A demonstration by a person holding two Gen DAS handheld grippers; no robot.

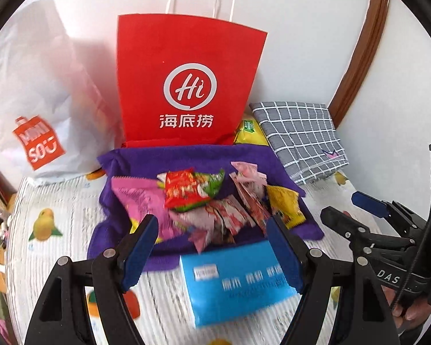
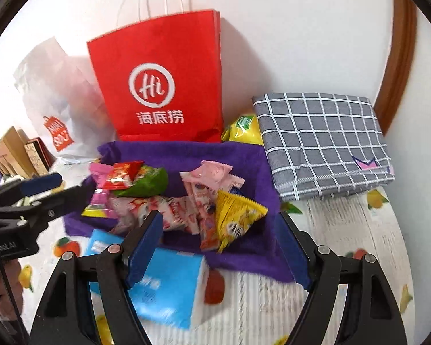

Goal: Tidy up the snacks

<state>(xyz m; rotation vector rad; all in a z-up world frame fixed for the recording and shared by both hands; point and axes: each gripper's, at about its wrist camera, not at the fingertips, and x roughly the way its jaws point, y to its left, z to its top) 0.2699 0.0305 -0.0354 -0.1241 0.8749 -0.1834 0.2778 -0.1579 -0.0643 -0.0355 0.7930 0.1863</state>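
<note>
We hold our left gripper (image 1: 212, 247) and right gripper (image 2: 224, 244), both spread wide, holding nothing, above snack packets (image 1: 215, 204) heaped on a purple towel (image 1: 192, 158); a red paper bag (image 1: 186, 80) stands behind.

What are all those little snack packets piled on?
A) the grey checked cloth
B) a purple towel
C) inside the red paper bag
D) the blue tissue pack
B: the snack packets lie heaped on the purple towel, spread in front of the upright red paper bag; the grey checked cloth sits folded off to the right and the blue tissue pack lies nearer the camera, neither bearing any packets.
</note>
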